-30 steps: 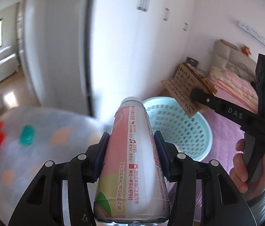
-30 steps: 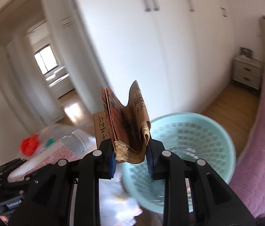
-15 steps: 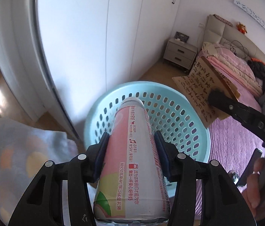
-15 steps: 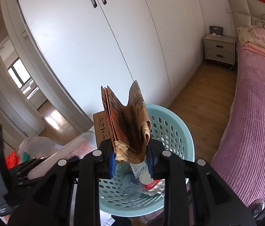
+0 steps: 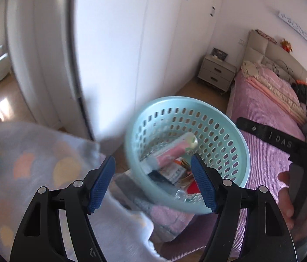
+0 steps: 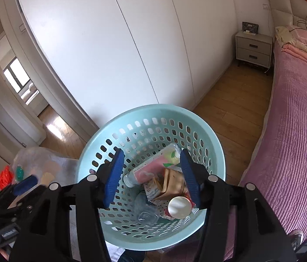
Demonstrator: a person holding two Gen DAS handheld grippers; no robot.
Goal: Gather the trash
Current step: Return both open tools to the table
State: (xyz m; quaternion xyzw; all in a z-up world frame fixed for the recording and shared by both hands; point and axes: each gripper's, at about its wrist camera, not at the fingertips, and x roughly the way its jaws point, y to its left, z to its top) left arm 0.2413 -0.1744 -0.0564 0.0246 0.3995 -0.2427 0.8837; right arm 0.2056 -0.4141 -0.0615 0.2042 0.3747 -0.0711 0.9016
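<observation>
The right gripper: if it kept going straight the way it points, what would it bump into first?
Probably the trash in the blue basket: the open right gripper aims between the pink bottle and brown paper. Depth is hard to judge.

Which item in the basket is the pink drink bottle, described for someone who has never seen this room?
Find the pale turquoise perforated basket on the floor between the white wardrobe and the pink bed. Among the trash inside, the pink drink bottle lies on its side above the crumpled brown paper. It alone has a pink and white label with green leaf print.
</observation>
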